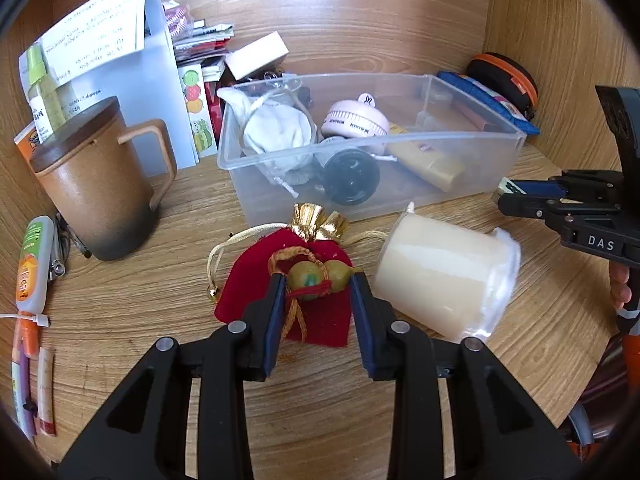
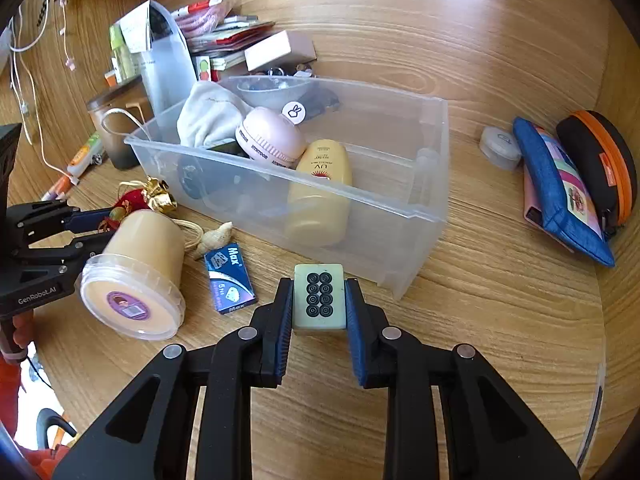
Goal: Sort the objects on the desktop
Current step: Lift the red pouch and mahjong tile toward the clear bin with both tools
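Note:
My left gripper (image 1: 319, 280) is shut on a small green double-gourd charm (image 1: 320, 276) tied with red cord, over a red velvet pouch (image 1: 288, 284) with a gold top on the desk. My right gripper (image 2: 319, 300) is shut on a pale green mahjong tile (image 2: 319, 296) with black circles, just in front of the clear plastic bin (image 2: 420, 216). The bin (image 1: 460, 136) holds a white cloth bag, a pink round device, a yellow sunscreen bottle (image 2: 320, 188) and a black round thing. The right gripper also shows in the left wrist view (image 1: 516, 196).
A cream tub (image 1: 444, 276) lies on its side right of the pouch. A blue Max box (image 2: 230, 278) and a shell (image 2: 214, 236) lie near it. A brown lidded mug (image 1: 96, 184) stands left. A blue pouch (image 2: 560, 188) and orange-black case (image 2: 600, 164) sit far right.

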A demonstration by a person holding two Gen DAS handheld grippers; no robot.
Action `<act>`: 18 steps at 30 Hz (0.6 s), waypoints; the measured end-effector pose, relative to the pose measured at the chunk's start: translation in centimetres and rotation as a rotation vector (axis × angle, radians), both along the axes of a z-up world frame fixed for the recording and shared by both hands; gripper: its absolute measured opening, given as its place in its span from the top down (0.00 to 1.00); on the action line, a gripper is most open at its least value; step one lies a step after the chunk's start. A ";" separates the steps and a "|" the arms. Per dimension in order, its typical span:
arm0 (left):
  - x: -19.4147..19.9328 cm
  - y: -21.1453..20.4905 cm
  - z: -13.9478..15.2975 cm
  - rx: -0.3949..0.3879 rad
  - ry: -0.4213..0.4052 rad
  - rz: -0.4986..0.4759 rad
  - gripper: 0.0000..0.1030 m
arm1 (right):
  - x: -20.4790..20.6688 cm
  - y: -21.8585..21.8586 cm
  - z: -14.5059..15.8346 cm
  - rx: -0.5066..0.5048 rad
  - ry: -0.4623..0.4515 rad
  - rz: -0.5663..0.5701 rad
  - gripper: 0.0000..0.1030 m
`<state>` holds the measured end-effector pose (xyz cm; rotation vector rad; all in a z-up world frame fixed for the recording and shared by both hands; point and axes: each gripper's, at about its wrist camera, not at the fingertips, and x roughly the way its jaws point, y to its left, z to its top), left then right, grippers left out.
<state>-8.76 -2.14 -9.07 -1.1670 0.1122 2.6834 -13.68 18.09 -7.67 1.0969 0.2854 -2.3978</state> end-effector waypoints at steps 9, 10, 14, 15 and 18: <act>1.4 0.1 2.2 0.013 0.055 0.003 0.69 | 1.7 0.6 1.6 -0.025 0.030 0.005 0.78; 1.6 0.1 2.5 0.020 0.062 0.004 0.69 | 2.0 0.6 1.9 -0.028 0.036 0.008 0.78; 2.0 0.4 3.4 0.040 0.081 0.009 0.69 | 2.6 0.7 2.8 -0.036 0.057 0.016 0.78; 2.1 0.5 3.6 0.043 0.085 0.009 0.69 | 2.8 0.7 3.1 -0.041 0.061 0.019 0.78; 2.3 0.7 4.2 0.050 0.100 0.004 0.69 | 3.2 0.7 3.6 -0.042 0.076 0.025 0.78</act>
